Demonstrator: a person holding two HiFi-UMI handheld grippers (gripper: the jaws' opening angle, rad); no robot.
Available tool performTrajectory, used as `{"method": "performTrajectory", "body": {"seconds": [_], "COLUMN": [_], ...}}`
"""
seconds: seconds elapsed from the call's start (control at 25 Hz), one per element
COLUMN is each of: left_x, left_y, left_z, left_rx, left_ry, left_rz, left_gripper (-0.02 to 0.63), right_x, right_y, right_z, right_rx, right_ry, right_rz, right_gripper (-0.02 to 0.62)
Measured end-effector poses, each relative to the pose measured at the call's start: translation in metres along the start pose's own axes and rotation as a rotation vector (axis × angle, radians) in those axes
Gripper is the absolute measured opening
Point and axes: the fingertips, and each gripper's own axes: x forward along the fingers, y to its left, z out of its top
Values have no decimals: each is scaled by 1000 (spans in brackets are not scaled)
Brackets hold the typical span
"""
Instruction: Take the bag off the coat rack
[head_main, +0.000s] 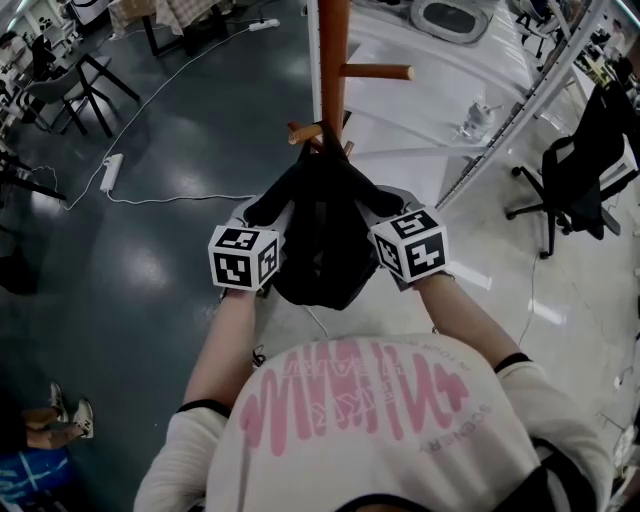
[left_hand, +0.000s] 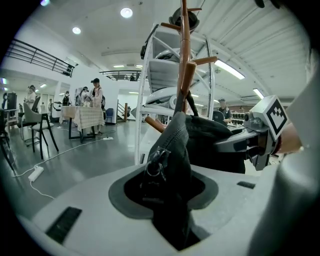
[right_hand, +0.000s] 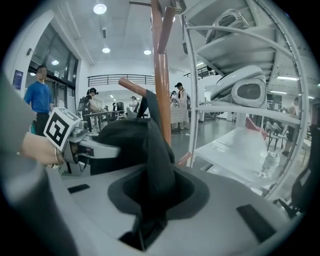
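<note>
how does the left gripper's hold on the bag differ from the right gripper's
The left gripper pinches the black bag at a stitched seam with a metal zip ring at its jaws; the right gripper pinches a plain fold with no hardware showing. In the head view the left gripper takes the bag's left side, the right gripper its right. Both are shut on the bag by the wooden coat rack.

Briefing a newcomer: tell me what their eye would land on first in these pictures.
A black bag hangs at the centre of the head view on a wooden coat rack. The left gripper and right gripper clamp it from either side. White shelving stands just behind the rack, to the right.
</note>
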Motion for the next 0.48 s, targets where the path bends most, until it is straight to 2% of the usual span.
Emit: {"method": "performTrajectory", "body": {"seconds": [0.2,0.48], "left_x": [-5,-8], "left_y": [2,-2], "left_z": [1,8], "left_rx": [-56,-76], "left_ry": [-2,-13], "left_rz": [22,36], "left_gripper": [129,129], "right_x": [-2,-8], "right_y": [3,2], "right_z": [3,6], "right_rx": [2,36], "right_ry": [6,3], "right_rz": [2,-2], "right_gripper": [72,71]}}
